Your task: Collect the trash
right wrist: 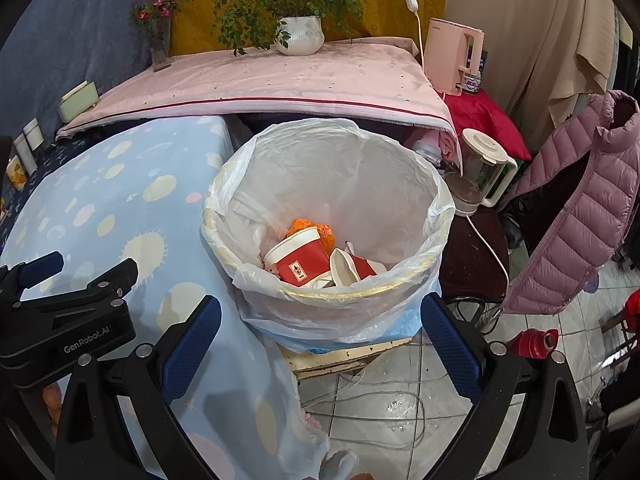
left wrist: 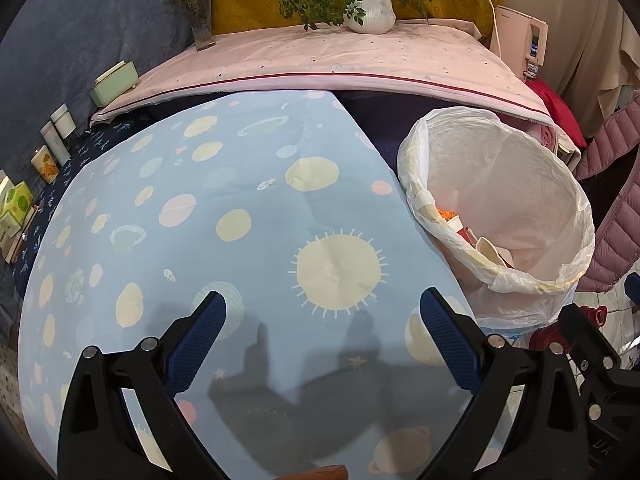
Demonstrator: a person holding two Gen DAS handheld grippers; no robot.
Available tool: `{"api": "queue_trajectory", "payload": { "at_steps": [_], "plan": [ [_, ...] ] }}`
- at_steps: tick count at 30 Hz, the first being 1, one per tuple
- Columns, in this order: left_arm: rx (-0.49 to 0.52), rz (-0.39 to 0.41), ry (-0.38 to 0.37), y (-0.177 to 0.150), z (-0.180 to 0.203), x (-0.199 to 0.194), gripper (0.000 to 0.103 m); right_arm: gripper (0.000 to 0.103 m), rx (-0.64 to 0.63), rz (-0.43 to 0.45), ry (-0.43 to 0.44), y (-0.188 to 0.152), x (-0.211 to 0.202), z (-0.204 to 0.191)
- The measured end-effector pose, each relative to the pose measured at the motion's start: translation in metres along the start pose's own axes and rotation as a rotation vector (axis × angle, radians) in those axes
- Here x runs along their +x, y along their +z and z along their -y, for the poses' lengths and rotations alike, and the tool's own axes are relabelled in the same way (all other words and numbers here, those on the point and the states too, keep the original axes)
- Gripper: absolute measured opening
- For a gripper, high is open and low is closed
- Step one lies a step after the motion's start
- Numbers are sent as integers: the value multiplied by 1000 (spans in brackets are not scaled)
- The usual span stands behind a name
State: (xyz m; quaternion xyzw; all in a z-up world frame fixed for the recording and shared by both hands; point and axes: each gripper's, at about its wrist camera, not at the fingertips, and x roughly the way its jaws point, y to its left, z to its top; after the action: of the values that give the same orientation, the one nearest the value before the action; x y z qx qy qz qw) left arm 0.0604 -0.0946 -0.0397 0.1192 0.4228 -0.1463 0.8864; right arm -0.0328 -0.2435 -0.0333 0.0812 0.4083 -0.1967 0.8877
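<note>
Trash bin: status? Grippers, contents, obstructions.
Left gripper and right gripper: jaws open, empty. Trash bin holds red paper cups and an orange wrapper. Blue tablecloth shows no trash. Nothing blocking.

Up top centre we've got a potted plant on the pink cloth, flower vase to its left. Right side: pink kettle, glass jug, puffy pink jacket. Lower left, the blue planet-print tabletop.
</note>
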Motion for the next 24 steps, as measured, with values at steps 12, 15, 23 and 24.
{"api": "queue_trajectory", "payload": {
  "at_steps": [12, 15, 23, 24],
  "plan": [
    [2, -5, 0, -2, 3, -1, 93, 96, 0, -2, -1, -2, 0, 0],
    [3, -6, 0, -2, 3, -1, 93, 96, 0, -2, 0, -2, 0, 0],
    [2, -6, -1, -3, 4, 0, 93, 96, 0, -2, -2, -2, 0, 0],
    [3, -6, 0, -3, 4, 0, 93, 96, 0, -2, -1, -3, 0, 0]
  ]
}}
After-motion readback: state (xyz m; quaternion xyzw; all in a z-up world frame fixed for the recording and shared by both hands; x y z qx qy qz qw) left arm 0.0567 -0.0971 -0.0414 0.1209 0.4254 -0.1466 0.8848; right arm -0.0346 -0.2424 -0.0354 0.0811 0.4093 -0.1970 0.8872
